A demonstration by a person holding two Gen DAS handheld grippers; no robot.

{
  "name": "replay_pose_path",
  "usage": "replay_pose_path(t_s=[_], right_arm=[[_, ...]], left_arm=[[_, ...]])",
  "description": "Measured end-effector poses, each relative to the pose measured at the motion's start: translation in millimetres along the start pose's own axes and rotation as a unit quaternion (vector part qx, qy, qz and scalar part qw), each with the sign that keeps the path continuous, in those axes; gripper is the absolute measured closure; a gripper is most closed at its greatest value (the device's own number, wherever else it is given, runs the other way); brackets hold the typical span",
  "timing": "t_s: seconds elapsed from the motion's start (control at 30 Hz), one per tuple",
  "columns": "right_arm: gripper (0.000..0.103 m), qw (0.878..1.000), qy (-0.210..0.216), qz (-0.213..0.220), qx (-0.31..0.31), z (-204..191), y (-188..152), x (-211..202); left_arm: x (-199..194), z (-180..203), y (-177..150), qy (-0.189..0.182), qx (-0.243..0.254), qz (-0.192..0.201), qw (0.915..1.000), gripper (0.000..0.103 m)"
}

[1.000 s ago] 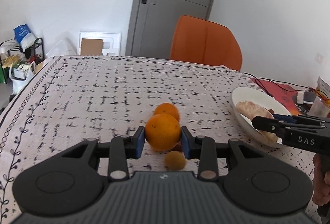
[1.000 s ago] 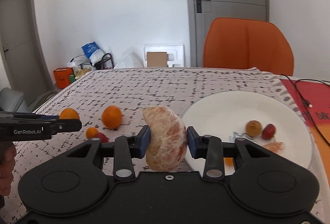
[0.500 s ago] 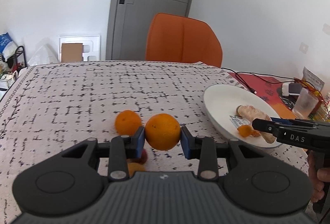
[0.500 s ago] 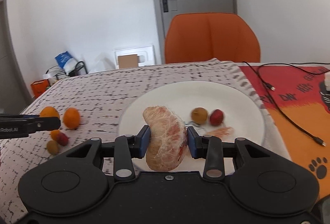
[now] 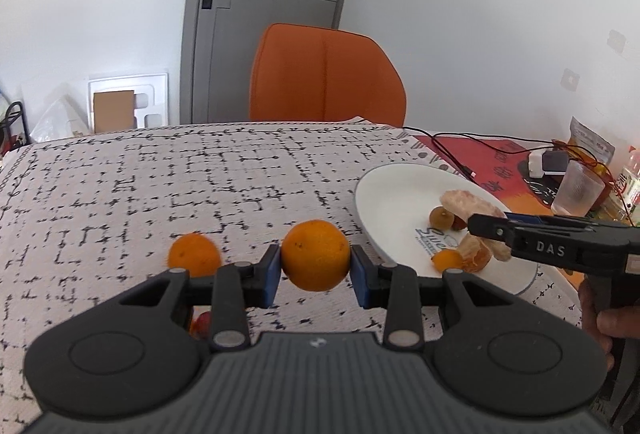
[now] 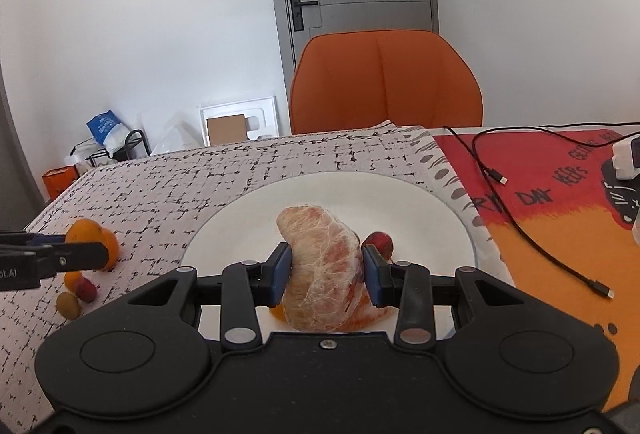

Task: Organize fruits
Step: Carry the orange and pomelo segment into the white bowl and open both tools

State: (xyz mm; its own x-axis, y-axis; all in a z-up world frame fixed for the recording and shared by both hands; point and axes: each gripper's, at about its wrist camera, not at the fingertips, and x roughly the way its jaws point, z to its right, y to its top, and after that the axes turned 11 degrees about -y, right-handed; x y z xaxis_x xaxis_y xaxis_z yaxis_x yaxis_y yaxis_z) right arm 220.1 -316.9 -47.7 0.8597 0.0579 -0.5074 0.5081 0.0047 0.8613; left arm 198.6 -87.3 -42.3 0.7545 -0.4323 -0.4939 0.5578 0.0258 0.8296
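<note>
left claw point(image 5: 315, 269) clamps orange point(image 5: 315, 255) | right claw point(image 6: 325, 273) clamps peeled segment point(image 6: 322, 268) over plate point(image 6: 432, 210)

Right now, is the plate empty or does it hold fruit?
Not empty. The plate holds small fruits and an orange piece.

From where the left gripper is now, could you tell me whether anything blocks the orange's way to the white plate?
Only the right gripper, shut on a peeled citrus piece, is over the plate. The cloth between the orange and the plate's near rim looks bare.
</note>
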Motion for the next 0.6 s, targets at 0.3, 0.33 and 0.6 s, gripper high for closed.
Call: replay_pose_path(t_s=[0.3, 0.33, 0.6], right_arm=[[0.047, 1.0, 0.005, 0.014, 0.025, 14, -4, -10], [0.047, 0.999, 0.006, 0.014, 0.031, 18, -5, -13], [0.047, 0.998, -0.003, 0.014, 0.058, 40, -12, -26]], left_arm=[[21, 21, 11, -0.014, 0.025, -0.01, 0.9995, 0.068], [23, 24, 12, -0.016, 0.026, -0.01, 0.9995, 0.068], [39, 46, 17, -0.038, 0.047, -0.02, 0.998, 0.068]])
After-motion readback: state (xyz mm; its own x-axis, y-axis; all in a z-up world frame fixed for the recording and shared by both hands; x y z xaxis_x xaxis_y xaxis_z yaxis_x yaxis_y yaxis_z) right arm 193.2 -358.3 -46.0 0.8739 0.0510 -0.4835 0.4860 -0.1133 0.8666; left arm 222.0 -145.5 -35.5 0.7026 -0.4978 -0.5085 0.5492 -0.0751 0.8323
